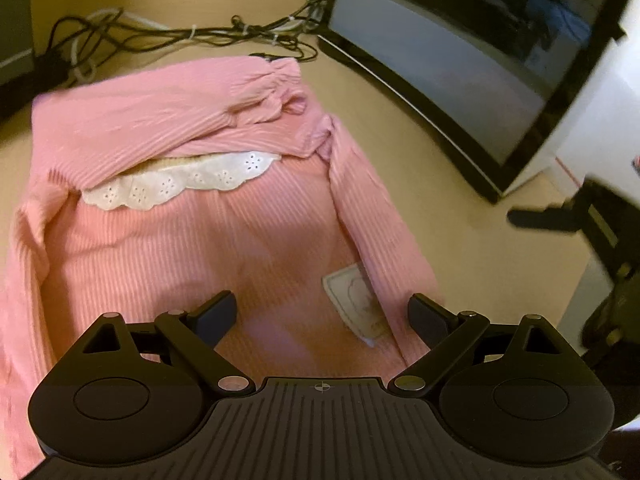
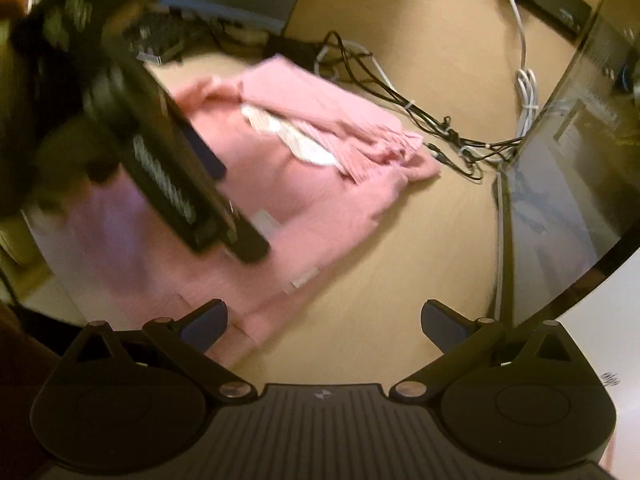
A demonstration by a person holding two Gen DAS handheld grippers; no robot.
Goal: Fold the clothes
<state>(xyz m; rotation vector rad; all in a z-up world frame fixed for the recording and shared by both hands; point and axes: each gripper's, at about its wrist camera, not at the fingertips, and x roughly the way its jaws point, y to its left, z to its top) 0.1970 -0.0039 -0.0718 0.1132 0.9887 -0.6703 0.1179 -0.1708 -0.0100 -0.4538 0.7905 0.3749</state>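
The wooden table [image 1: 472, 248] carries the task's item, a pink ribbed garment [image 1: 224, 232], lying flat and partly folded near the middle of the surface, with a bundle of cables [image 1: 192, 34] behind it and a dark monitor [image 1: 460, 60] standing beside it. One sleeve [image 1: 168, 112] lies across the upper chest, covering part of the white lace collar [image 1: 180, 184]; the other side panel is turned inward along the edge, and a white care label [image 1: 356, 300] shows near the hem. The left gripper [image 1: 322, 320] hovers over the lower body of the garment, fingers spread apart and holding nothing. The right gripper [image 2: 324, 326] hangs over bare table just off the garment's near corner, likewise spread apart and empty. Judgement: the layout fits either a fold partway done or a fold just released, so no stage is asserted. Any further fold would be best made by pinching both hem corners at matching points, lifting evenly and laying the cloth square so the ribbing does not skew and the tucked sleeve stays put. The left wrist view alone gives the collar, label and sleeve cuff in detail. The right wrist view alone shows the left gripper from outside, blurred, above the cloth, plus the garment's full outline against the table.
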